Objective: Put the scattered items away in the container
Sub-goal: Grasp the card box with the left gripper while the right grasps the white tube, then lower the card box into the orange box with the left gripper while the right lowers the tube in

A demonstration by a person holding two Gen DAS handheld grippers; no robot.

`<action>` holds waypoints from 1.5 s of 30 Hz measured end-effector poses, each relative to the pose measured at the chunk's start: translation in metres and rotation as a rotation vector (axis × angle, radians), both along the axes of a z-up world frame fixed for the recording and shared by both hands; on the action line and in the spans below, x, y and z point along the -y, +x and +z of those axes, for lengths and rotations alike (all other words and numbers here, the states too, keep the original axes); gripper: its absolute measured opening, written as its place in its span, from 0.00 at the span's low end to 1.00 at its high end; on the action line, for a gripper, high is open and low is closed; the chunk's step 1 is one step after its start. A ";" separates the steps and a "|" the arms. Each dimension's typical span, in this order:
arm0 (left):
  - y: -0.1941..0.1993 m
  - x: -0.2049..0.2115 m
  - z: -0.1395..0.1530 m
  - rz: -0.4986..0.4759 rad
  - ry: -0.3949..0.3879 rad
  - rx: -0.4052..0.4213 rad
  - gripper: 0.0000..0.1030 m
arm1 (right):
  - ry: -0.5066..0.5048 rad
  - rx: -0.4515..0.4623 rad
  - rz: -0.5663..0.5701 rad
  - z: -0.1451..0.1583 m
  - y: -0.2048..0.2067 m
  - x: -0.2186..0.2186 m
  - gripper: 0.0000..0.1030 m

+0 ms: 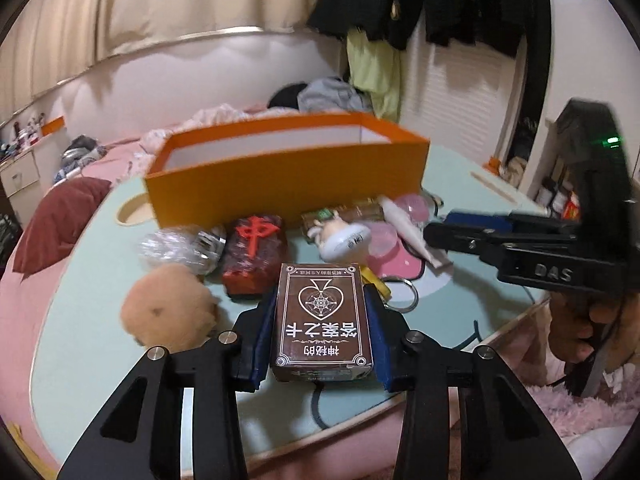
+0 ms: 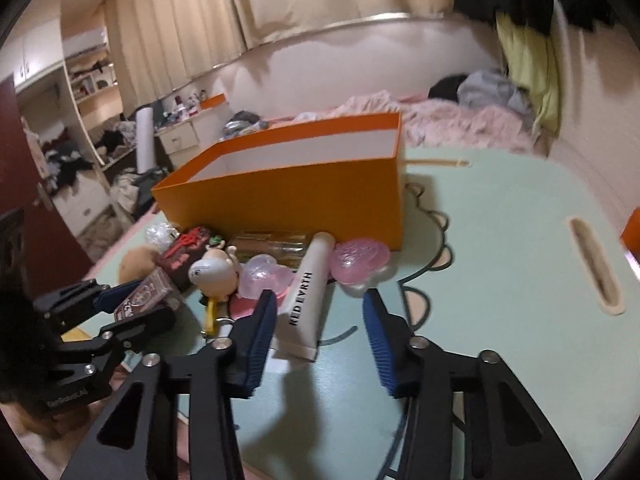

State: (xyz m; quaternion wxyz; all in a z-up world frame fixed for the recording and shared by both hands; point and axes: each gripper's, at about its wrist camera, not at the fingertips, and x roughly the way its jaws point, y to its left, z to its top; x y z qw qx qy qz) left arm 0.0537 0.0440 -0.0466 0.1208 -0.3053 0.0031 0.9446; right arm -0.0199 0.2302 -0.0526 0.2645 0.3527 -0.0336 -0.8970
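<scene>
left wrist view shows the left tool [image 1: 322,320] clamped on the brown card box [image 1: 323,322], orange container [image 1: 280,184] just ahead, so a lift and carry forward seems next, while the right tool [image 2: 320,340] gapes beside the white tube [image 2: 306,300].

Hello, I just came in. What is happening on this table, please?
A person is tidying small items into the orange box. The left hand-held gripper is shut on a brown card box. The right hand-held gripper is open, hovering near a white tube. Other trinkets lie in front of the box.
</scene>
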 end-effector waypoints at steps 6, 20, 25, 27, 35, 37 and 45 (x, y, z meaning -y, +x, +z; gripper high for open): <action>0.008 0.009 0.005 0.024 0.018 -0.032 0.41 | -0.012 0.069 0.015 -0.002 -0.015 0.011 0.37; 0.011 0.027 0.023 0.024 0.061 -0.080 0.41 | 0.053 -0.047 0.044 0.007 0.007 0.013 0.19; -0.006 0.040 0.055 0.018 0.068 -0.110 0.41 | -0.008 -0.114 0.044 0.043 0.002 0.006 0.19; -0.021 0.046 0.068 0.020 0.064 -0.113 0.41 | -0.035 -0.124 0.033 0.059 -0.012 0.006 0.19; -0.127 0.047 0.084 -0.010 0.090 0.064 0.41 | -0.060 0.000 -0.023 0.079 -0.107 0.022 0.19; -0.150 0.046 0.074 0.000 0.090 0.112 0.41 | -0.024 0.021 -0.053 0.073 -0.127 0.030 0.19; -0.190 0.049 0.042 0.022 0.118 0.214 0.41 | 0.027 0.079 -0.082 0.042 -0.152 0.039 0.19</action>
